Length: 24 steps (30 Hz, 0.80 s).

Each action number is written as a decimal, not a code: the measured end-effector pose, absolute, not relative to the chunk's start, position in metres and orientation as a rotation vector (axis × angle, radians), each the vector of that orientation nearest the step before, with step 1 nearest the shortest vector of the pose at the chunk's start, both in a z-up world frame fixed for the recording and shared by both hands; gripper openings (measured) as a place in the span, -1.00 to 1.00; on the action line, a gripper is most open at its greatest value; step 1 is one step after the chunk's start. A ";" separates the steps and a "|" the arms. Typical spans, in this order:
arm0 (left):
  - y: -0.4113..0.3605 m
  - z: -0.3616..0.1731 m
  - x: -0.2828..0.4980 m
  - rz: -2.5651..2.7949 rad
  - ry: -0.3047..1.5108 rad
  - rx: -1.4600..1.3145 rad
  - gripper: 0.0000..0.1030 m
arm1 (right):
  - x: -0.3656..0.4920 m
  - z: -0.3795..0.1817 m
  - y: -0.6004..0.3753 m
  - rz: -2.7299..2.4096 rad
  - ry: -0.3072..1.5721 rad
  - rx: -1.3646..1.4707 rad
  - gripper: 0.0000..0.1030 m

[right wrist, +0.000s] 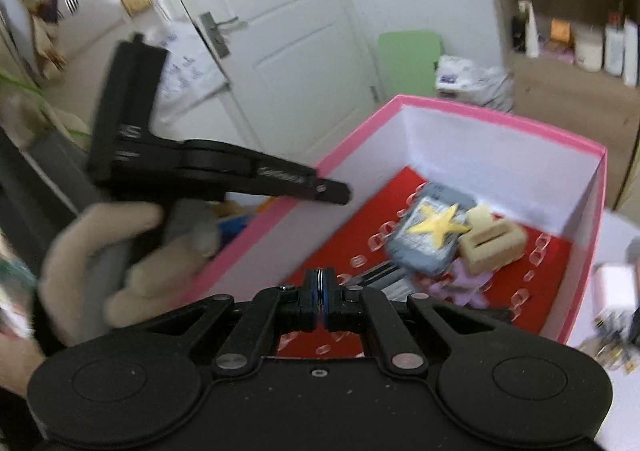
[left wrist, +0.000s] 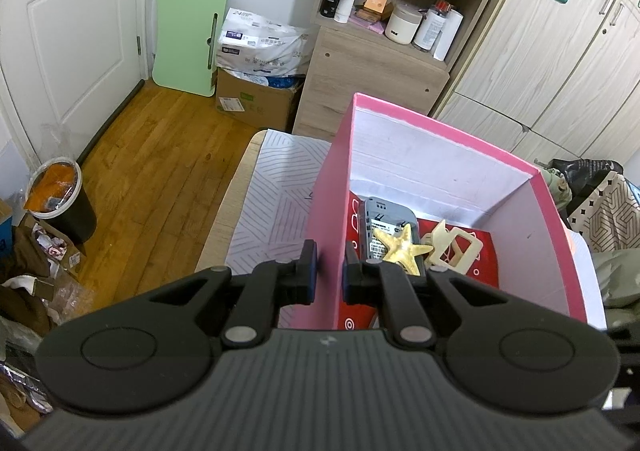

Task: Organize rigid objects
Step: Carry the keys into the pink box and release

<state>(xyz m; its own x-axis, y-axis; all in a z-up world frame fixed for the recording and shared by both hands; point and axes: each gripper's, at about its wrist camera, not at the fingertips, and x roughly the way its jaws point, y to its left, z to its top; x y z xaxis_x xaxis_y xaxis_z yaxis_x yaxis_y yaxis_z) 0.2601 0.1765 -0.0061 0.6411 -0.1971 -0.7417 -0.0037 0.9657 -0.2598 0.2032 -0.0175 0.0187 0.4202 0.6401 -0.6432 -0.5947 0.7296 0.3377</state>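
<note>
My left view is sharp and evenly lit by soft indoor light, with fisheye bending at the edges. My right view is motion-blurred throughout, shelves smeared, shadows faint everywhere.

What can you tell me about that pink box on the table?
The pink box is an open, lidless cardboard-looking carton with pink outside walls, white inner walls and a red patterned floor. It stands upright on the table. The left gripper pinches its near wall. Inside lie a grey device, a yellow starfish and a cream block.

A lived-in home room, probably a bedroom. Far wardrobes, a cluttered shelf unit and a white door show it.
</note>
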 end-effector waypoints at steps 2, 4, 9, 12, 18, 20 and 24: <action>0.176 -0.006 0.260 -0.111 0.870 -0.240 -0.80 | 0.209 0.016 -0.016 0.764 0.843 0.040 -0.92; 0.175 -0.006 0.260 -0.111 0.870 -0.235 -0.80 | 0.212 0.013 -0.014 0.726 0.834 0.007 -0.88; 0.175 -0.005 0.259 -0.111 0.870 -0.234 -0.80 | 0.211 0.021 -0.027 0.725 0.815 0.047 -0.79; 0.175 -0.005 0.259 -0.111 0.870 -0.235 -0.80 | 0.208 0.032 -0.044 0.715 0.790 0.093 -0.75; 0.175 -0.005 0.260 -0.112 0.870 -0.233 -0.80 | 0.191 0.048 -0.091 0.603 0.722 0.129 -0.60; 0.174 -0.005 0.260 -0.112 0.869 -0.224 -0.80 | 0.185 0.050 -0.105 0.562 0.711 0.128 -0.59; 0.169 -0.004 0.259 -0.105 0.864 -0.196 -0.80 | 0.174 0.050 -0.132 0.489 0.711 0.125 -0.57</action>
<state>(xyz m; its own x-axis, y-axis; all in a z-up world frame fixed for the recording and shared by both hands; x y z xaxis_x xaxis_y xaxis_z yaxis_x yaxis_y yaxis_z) 0.2589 0.1688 -0.0037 0.6454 -0.1711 -0.7445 0.0128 0.9769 -0.2134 0.1739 -0.1318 0.0503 0.6509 0.4709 -0.5954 -0.3873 0.8806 0.2730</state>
